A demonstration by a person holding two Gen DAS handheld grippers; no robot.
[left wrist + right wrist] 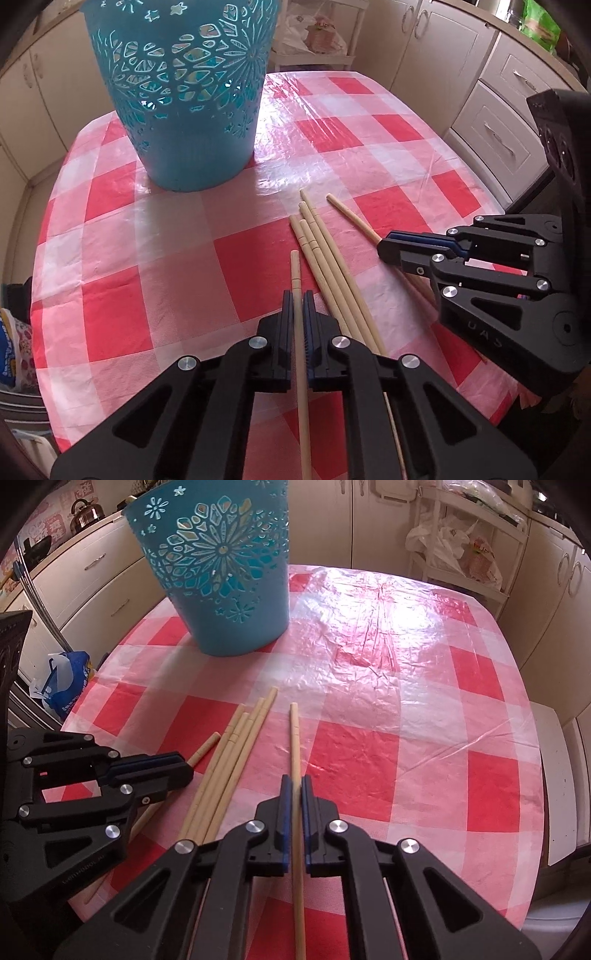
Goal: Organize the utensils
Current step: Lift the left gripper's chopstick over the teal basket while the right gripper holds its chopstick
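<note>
A teal cut-out basket [184, 92] stands upright at the far left of the checked table; it also shows in the right wrist view [225, 576]. Several wooden chopsticks [325, 258] lie loose in a bundle between the grippers, also seen in the right wrist view [229, 760]. My left gripper [297, 299] is shut on one chopstick [294, 269] that points forward. My right gripper [294, 782] is shut on another chopstick [294, 734]. The right gripper appears in the left wrist view [391, 249], the left gripper in the right wrist view [181, 766].
The red and white checked tablecloth [369, 738] covers a round table. Cream kitchen cabinets [491, 122] surround it. A white rack with plastic bags [461, 550] stands behind the table. A blue bag [66, 686] sits on the floor at left.
</note>
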